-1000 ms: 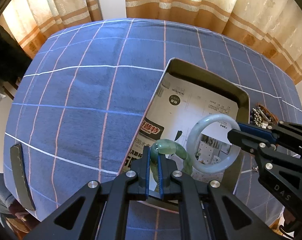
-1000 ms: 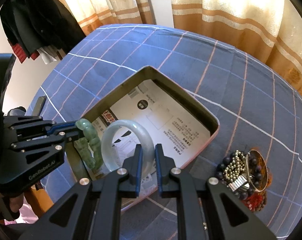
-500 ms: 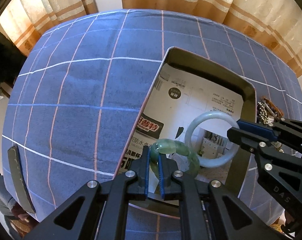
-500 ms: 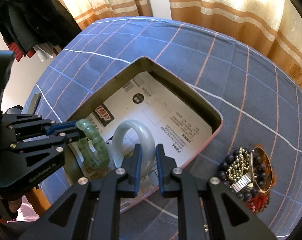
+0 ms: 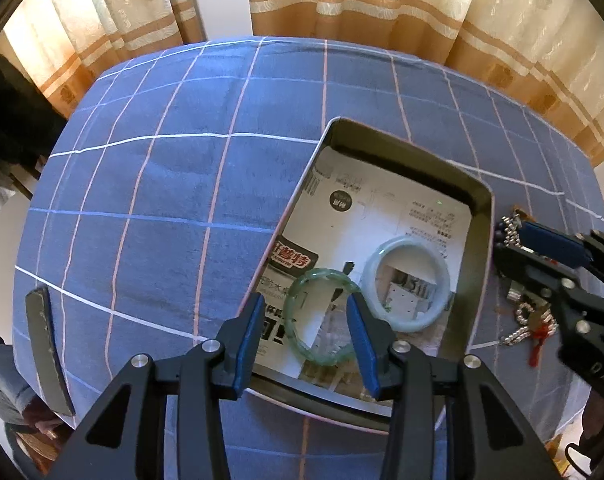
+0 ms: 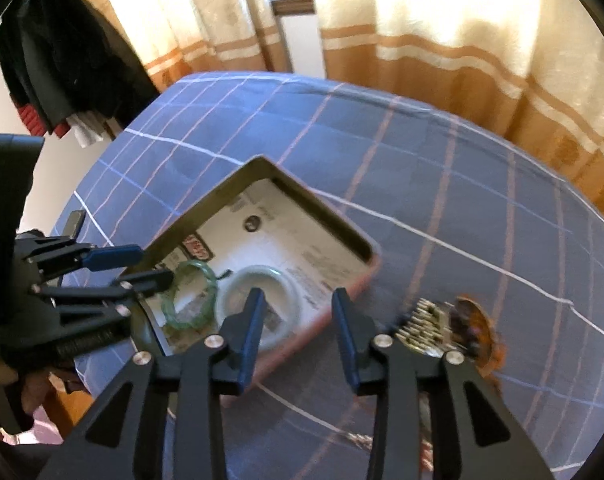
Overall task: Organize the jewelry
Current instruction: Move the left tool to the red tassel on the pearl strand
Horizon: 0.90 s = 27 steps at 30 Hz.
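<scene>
Now we see a rectangular tin tray (image 5: 481, 216) on a blue checked tablecloth (image 5: 162, 184), and we place everything else relative to it. Left of the tray, a dark flat strip (image 5: 46, 348) lies on the cloth near the table edge. Our left gripper (image 5: 307, 334) hangs over the tray's near rim with its blue fingers spread apart, empty. Inside the tray, just beyond those fingers, a green beaded bracelet (image 5: 313, 314) lies flat, and just beside it to the right a pale jade bangle (image 5: 407, 282); both seem set there to gather them in one place. They rest on a printed paper liner (image 5: 381, 216) with red-and-white Chinese lettering we cannot read. Our right gripper (image 6: 298, 330), also spread and empty, hovers at the tray's right edge. Right of the tray, outside it, waits a heap of beaded jewelry (image 6: 445, 326), likely next.
</scene>
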Motion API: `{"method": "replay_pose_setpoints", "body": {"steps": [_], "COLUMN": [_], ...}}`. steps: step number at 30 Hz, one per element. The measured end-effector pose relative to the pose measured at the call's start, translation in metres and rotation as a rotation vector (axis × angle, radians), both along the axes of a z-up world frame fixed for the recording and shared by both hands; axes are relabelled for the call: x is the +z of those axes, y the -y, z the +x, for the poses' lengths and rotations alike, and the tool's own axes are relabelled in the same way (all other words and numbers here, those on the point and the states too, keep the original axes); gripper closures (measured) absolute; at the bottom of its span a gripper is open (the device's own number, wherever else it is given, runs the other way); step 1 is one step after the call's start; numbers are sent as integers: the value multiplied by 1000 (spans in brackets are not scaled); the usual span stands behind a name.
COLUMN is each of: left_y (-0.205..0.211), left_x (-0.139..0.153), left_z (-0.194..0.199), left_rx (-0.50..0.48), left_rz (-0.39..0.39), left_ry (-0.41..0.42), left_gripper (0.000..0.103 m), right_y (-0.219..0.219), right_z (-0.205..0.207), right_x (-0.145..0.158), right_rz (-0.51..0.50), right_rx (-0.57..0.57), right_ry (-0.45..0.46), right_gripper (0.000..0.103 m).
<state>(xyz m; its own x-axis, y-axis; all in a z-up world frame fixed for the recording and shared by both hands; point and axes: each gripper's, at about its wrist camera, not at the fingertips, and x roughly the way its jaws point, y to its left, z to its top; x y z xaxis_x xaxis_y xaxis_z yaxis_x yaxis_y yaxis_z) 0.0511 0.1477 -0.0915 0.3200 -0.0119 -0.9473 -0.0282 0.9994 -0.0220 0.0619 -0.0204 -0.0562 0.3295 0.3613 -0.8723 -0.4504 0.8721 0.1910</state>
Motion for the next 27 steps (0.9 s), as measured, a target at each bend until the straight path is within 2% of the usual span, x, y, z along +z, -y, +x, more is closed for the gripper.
{"method": "replay_pose_setpoints", "body": {"steps": [2, 10, 18, 23, 27], "left_y": [3, 53, 115, 138, 155], "left_x": [3, 15, 7, 2, -1], "left_z": [-2, -12, -24, -30, -34], "left_rx": [5, -81, -191, -228, -249], "left_rz": [-11, -37, -58, -61, -71], "left_ry": [3, 34, 11, -1, -8], "left_gripper": [60, 60, 60, 60, 60], "right_y": [18, 93, 128, 149, 165], "right_z": [-5, -25, -46, -56, -62], "right_x": [3, -10, -22, -28, -30], "right_rz": [-4, -48, -66, -70, -76], "right_rx": [-37, -193, -235, -255, -277], "right_ry": [9, -34, -65, -76, -77], "right_gripper": [57, 57, 56, 55, 49]}}
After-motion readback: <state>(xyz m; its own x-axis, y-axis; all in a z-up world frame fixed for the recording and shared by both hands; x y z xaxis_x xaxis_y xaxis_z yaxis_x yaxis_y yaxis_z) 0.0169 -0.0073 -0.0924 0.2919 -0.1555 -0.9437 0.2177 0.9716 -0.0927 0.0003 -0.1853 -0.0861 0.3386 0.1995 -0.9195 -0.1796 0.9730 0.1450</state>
